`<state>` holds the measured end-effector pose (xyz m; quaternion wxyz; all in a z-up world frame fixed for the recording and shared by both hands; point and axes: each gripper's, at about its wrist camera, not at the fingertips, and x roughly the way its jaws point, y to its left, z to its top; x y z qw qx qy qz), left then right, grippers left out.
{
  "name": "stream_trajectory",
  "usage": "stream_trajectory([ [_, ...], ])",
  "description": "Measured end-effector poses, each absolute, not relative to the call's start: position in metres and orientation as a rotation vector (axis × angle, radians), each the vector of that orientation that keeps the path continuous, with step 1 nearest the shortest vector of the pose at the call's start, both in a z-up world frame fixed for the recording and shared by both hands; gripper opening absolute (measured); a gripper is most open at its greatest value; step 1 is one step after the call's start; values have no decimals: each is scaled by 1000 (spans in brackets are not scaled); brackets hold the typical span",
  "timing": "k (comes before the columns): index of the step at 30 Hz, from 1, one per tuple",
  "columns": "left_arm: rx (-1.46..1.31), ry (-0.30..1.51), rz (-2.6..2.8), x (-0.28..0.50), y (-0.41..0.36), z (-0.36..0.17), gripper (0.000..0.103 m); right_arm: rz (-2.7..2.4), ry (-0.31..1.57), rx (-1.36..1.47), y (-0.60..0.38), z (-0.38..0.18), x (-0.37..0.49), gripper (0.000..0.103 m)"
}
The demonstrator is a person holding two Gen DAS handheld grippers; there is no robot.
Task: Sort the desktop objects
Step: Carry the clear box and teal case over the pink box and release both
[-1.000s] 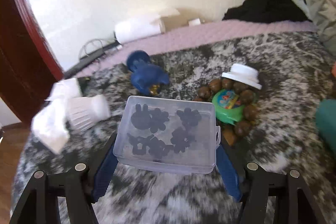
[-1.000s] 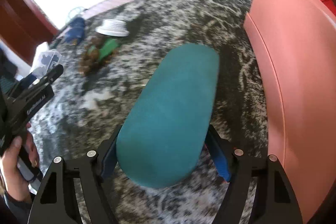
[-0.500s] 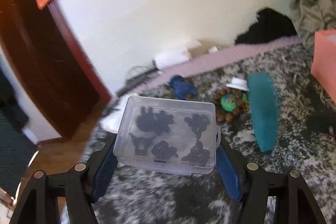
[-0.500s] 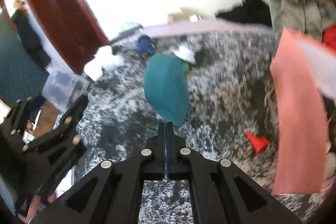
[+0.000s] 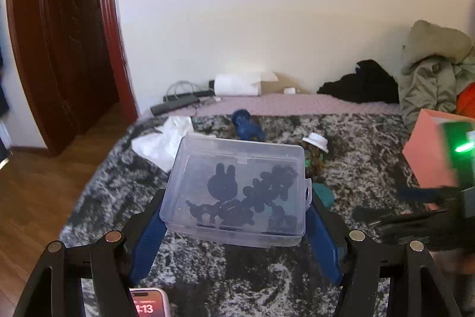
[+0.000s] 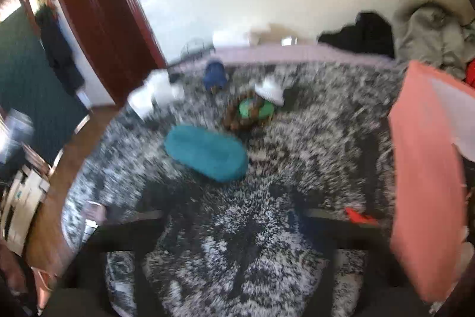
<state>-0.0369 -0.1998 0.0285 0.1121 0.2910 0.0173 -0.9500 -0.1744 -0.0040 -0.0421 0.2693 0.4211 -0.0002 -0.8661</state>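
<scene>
The right tool (image 6: 234, 216) is smeared by motion blur, and the phone (image 5: 149, 303) is cut off below.

Domestic bedroom. A bed (image 5: 371, 138) covered by a mottled grey plush blanket stands against a plain white wall (image 5: 267, 5); heaped clothing (image 5: 430, 70) lies at its far corner, with a dark red wooden door frame (image 5: 59, 34) and wood flooring (image 5: 44, 192) alongside.
</scene>
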Motion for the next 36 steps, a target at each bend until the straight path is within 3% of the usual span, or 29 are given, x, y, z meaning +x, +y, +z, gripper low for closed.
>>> stream_trajectory([
  [6,940,66,-2744,-51,-220,4,73,-2225,354,1142,-78,-102,-225,98],
  [12,972,55,-2694,-65,-233,-5,73,-2216,545,1103,-135,-145,-265,102],
  [14,959,60,-2688,-64,-235,-3,73,-2210,518,1079,-141,-147,-267,93],
  [16,943,71,-2692,-65,-236,-1,73,-2193,453,1099,-139,-142,-263,73],
  [18,936,101,-2697,-65,-237,1,73,-2173,388,1128,-134,-135,-256,68],
  [26,888,158,-2725,-56,-227,10,73,-2233,203,1051,-99,-61,-189,67],
  [36,847,159,-2812,-58,-184,27,73,-2528,89,616,-11,55,-89,67],
])
